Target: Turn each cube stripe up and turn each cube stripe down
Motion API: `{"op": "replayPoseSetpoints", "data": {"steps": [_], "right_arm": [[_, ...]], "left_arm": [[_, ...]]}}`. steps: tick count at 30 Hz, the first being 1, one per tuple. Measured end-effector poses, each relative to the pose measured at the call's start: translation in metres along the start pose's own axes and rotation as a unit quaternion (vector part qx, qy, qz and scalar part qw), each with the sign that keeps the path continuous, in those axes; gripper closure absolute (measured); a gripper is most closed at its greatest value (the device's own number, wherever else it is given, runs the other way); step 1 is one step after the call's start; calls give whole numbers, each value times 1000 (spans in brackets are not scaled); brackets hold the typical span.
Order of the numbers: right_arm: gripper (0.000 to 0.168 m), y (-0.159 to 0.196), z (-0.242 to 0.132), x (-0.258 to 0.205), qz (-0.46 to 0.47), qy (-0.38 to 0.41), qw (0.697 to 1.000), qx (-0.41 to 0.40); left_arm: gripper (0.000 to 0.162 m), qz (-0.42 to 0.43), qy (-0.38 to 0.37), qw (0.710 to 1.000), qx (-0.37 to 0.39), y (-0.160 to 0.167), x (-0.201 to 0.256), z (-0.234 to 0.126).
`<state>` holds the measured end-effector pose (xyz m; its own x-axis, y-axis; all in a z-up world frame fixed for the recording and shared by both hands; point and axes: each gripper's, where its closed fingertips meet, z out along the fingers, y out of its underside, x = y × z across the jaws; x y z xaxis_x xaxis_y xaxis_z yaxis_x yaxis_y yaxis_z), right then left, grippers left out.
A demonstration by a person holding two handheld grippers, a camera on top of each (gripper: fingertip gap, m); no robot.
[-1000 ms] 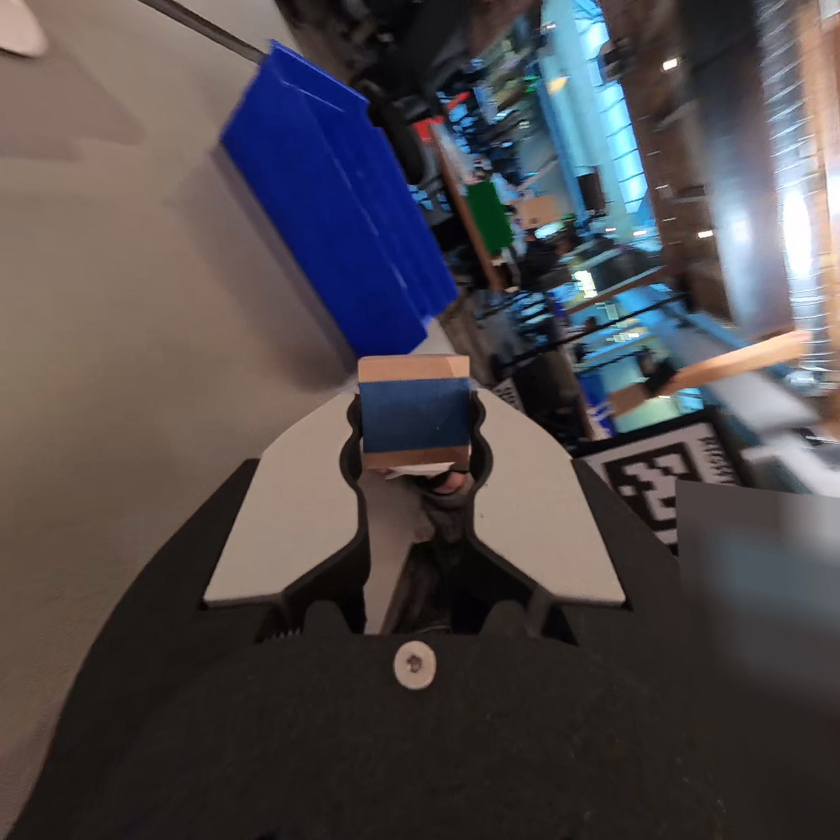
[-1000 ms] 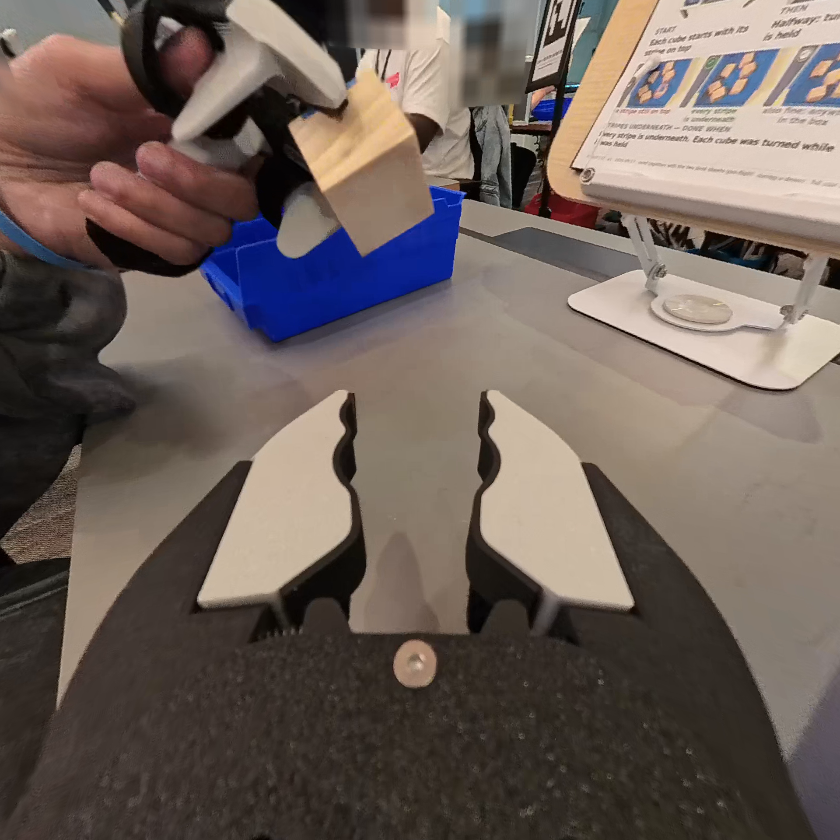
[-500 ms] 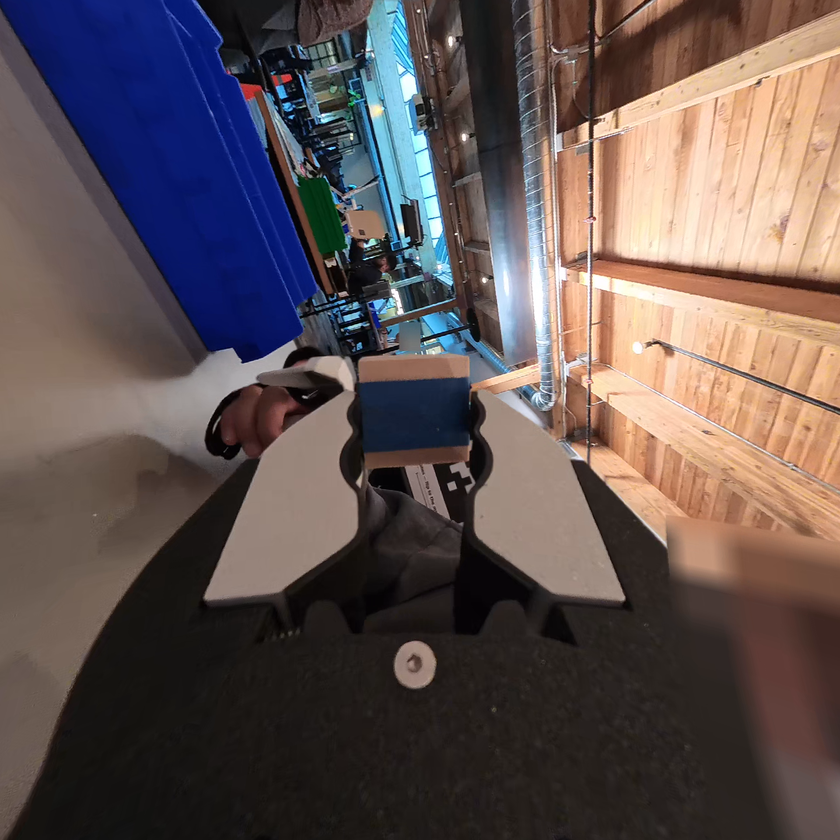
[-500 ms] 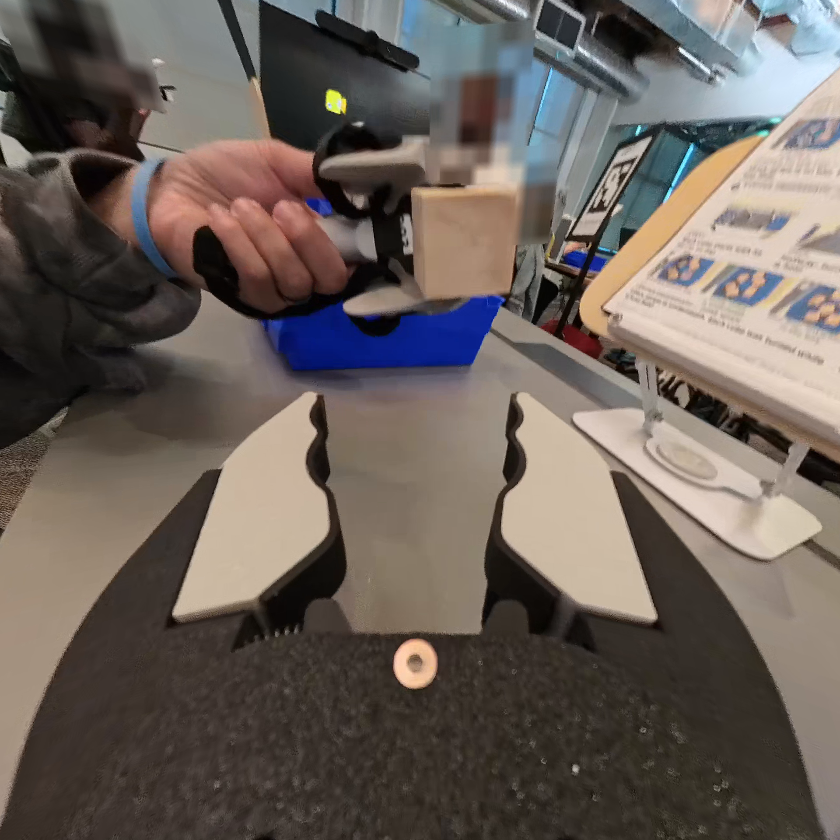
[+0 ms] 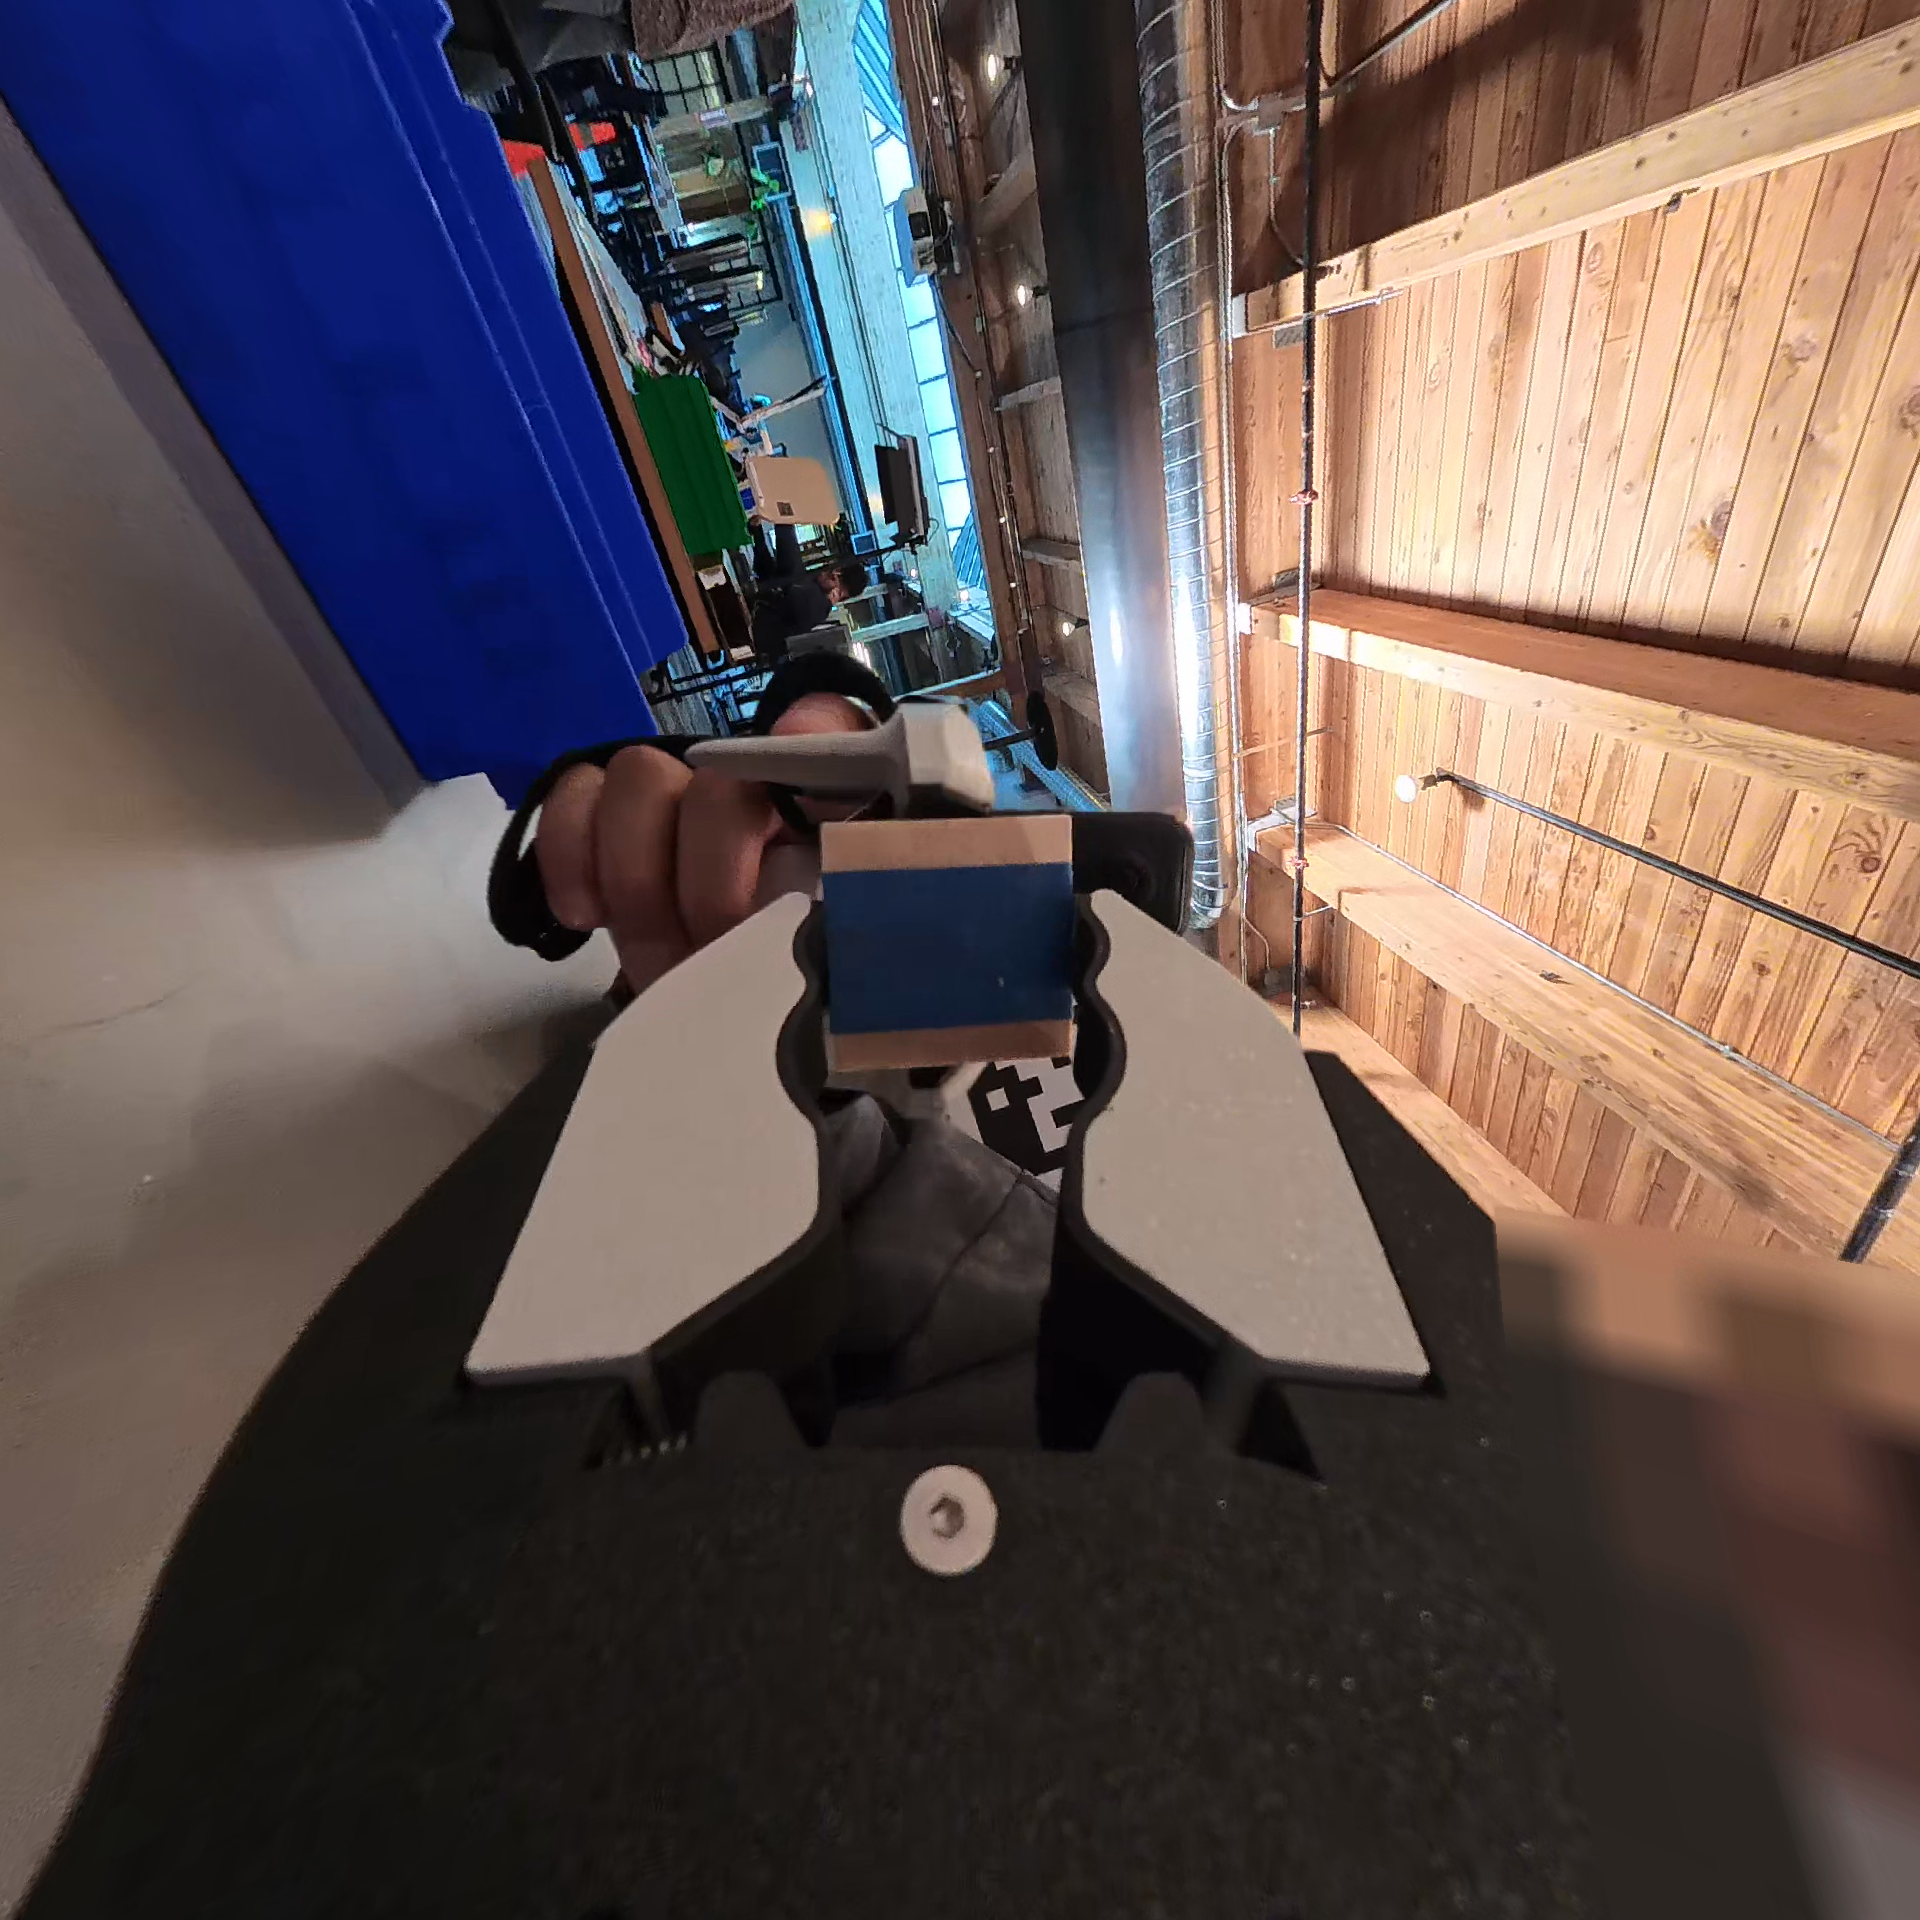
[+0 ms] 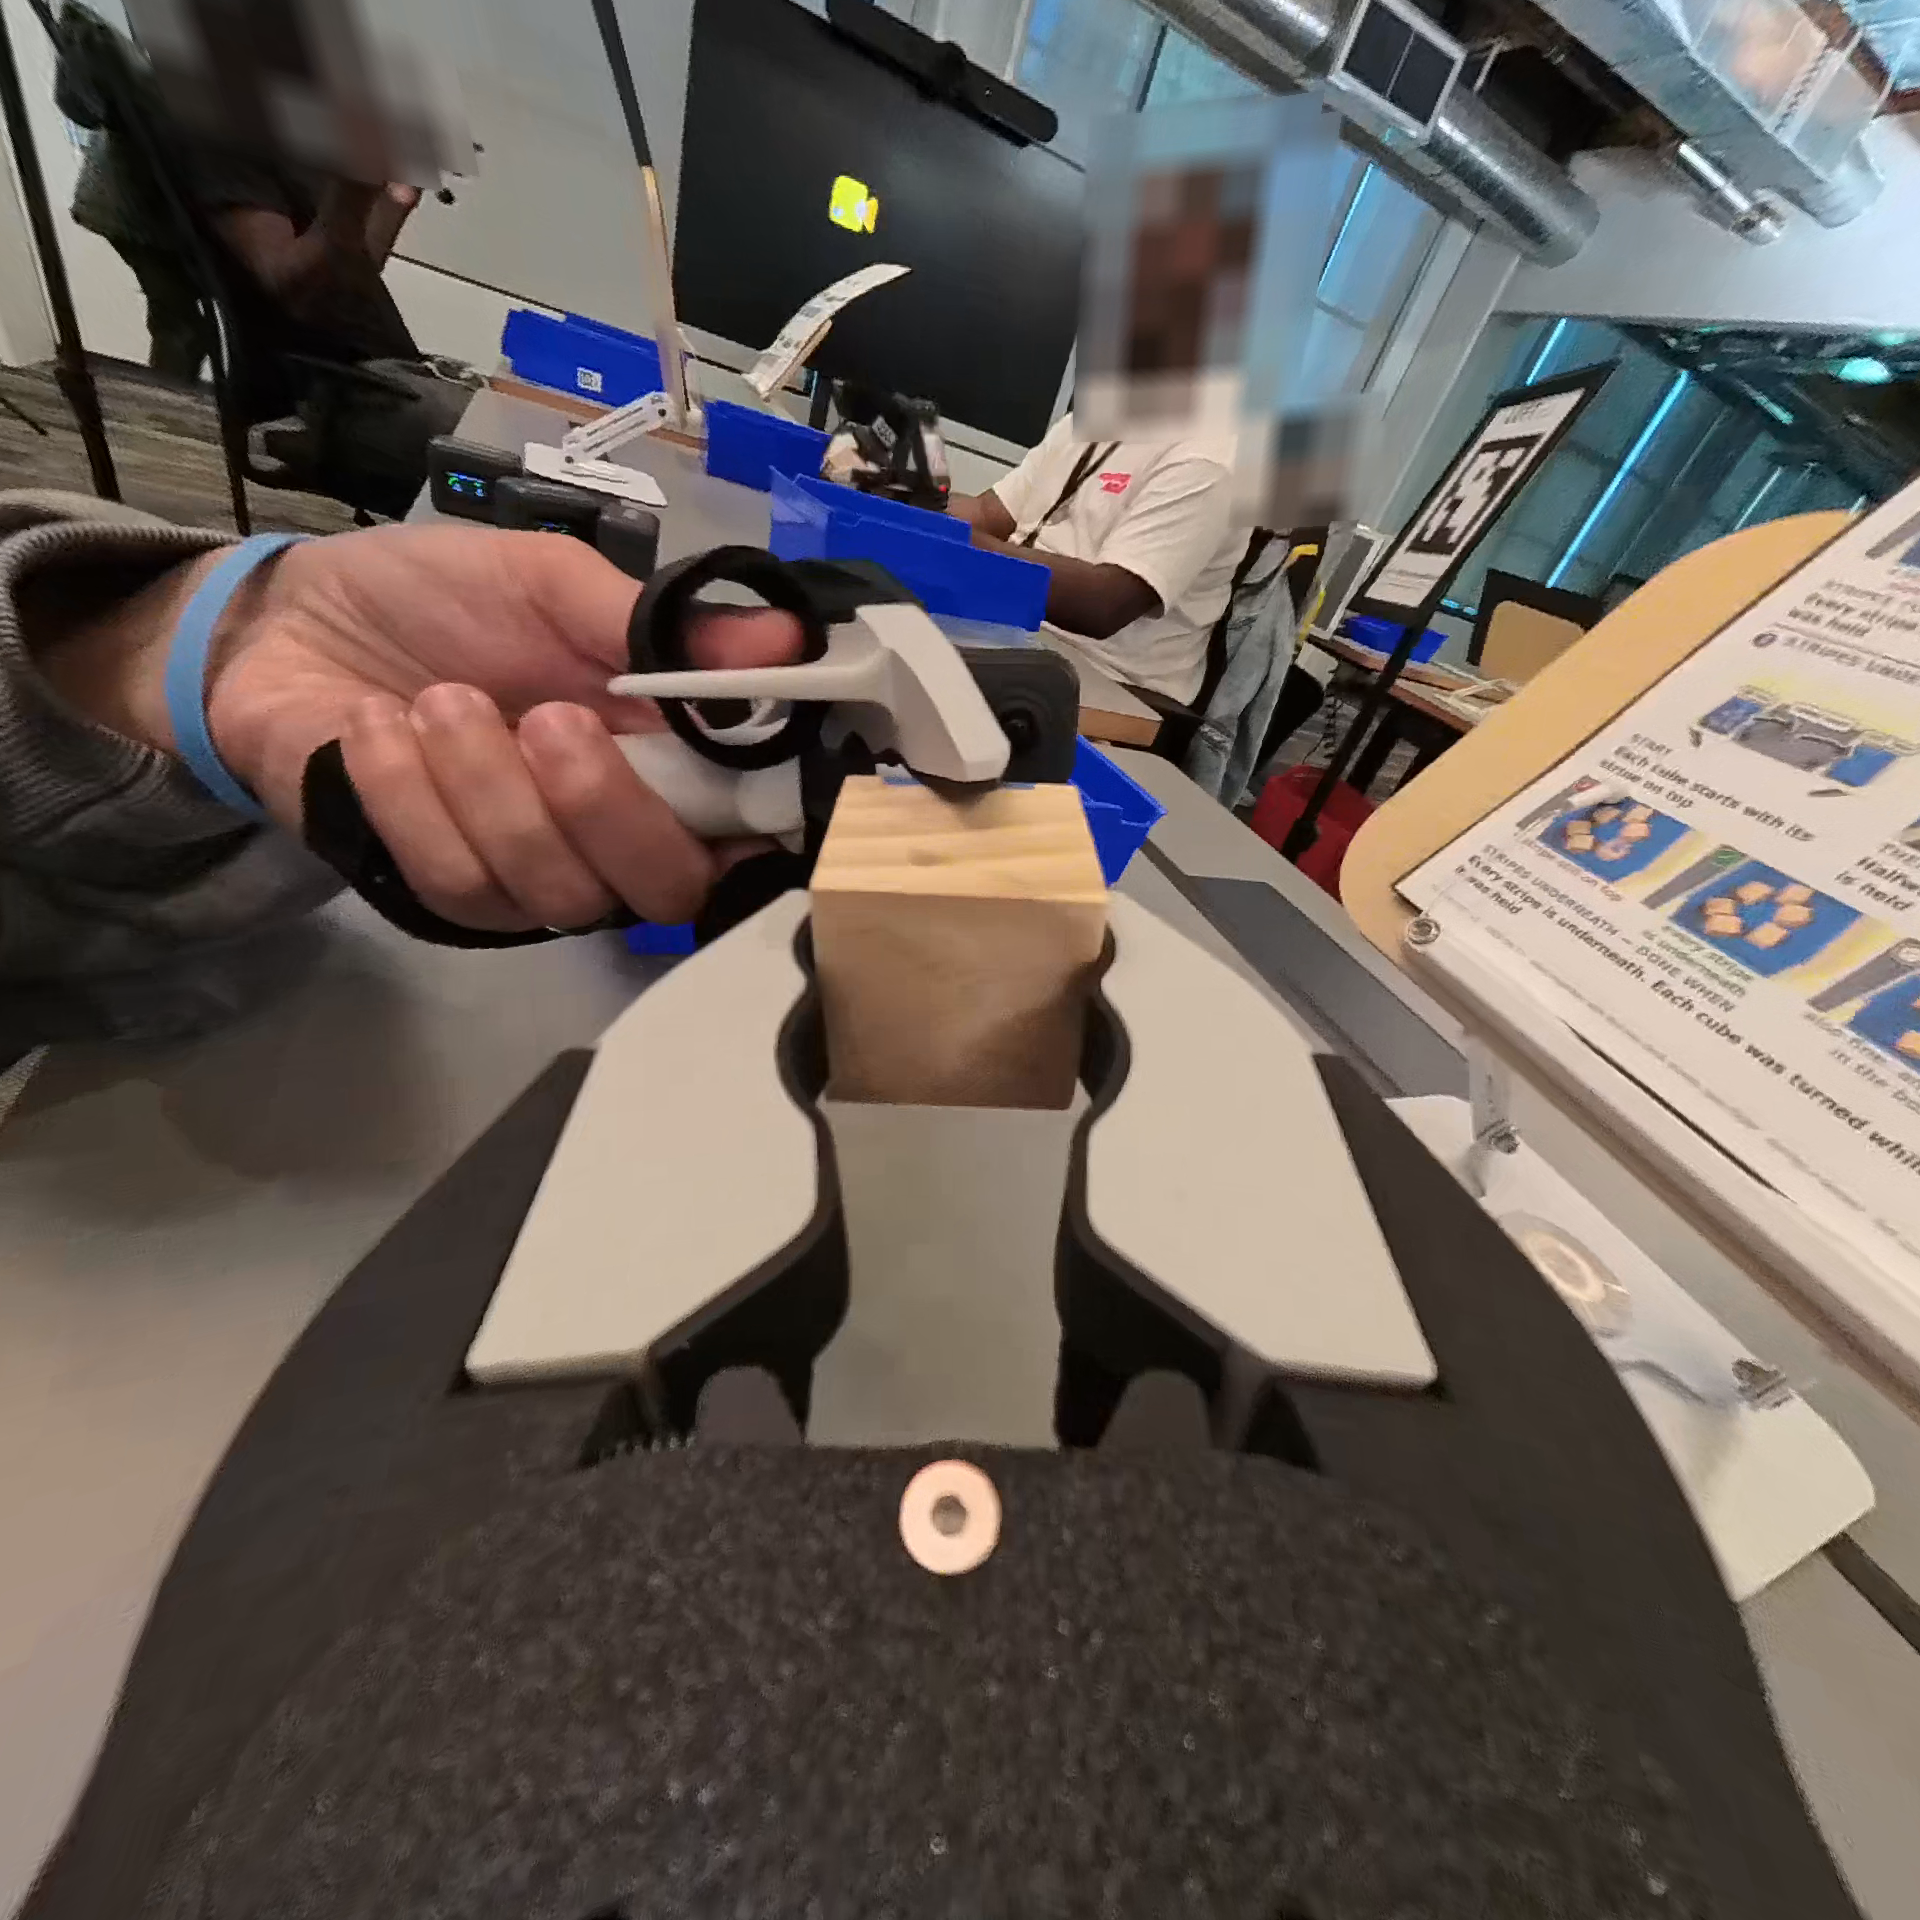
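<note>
Both tongs pinch one cube: left tongs (image 5: 948, 961) grip it with the blue stripe (image 5: 948, 951) facing their camera, and right tongs (image 6: 951, 997) close on its plain sides. The cube (image 6: 956, 951) hangs above the surface (image 6: 260, 1195), in front of the bin (image 6: 1117, 805). If one side releases early or both twist against each other, I think the cube could slip and fall.

- The wooden cube with a blue stripe (image 6: 956, 940) sits between the right gripper (image 6: 951, 987) fingers (image 6: 665, 1132), above the grey counter (image 6: 260, 1195).
- The left gripper (image 5: 948, 977) meets the cube from the far side.
- The blue plastic bin (image 6: 1117, 805) stands behind them.
- The white-based document stand (image 6: 1704, 1455) stands to the right.
</note>
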<state>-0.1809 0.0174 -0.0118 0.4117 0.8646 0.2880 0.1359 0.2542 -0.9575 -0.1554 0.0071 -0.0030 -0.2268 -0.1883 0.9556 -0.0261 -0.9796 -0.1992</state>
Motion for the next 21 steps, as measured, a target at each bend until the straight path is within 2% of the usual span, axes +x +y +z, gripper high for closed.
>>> {"op": "replayPoseSetpoints", "data": {"steps": [6, 8, 11, 13, 15, 17, 19, 21], "right_arm": [[123, 3, -6, 2, 10, 6, 1000, -1], [123, -4, -15, 8, 9, 22, 1000, 12], [123, -12, -36, 22, 18, 44, 999, 5], [123, -23, -57, 38, 10, 79, 997, -5], [123, -38, -82, 60, 7, 126, 992, -16], [123, -50, -111, 86, 39, 182, 982, -43], [123, -48, -140, 118, 86, 247, 959, -104], [123, -37, -171, 151, 121, 318, 926, -165]], "left_arm": [[115, 3, -7, 1000, -12, 2, -5, 2], [100, 29, -40, 999, -1, -3, -8, -4], [99, 91, -106, 989, 38, -19, -8, -22], [97, 156, -206, 963, 70, -33, -17, -39], [97, 226, -314, 918, 92, -45, -26, -55], [100, 264, -389, 878, 85, -47, -33, -63], [104, 273, -416, 866, 45, -38, -40, -58], [104, 268, -403, 875, 18, -28, -42, -46]]}}
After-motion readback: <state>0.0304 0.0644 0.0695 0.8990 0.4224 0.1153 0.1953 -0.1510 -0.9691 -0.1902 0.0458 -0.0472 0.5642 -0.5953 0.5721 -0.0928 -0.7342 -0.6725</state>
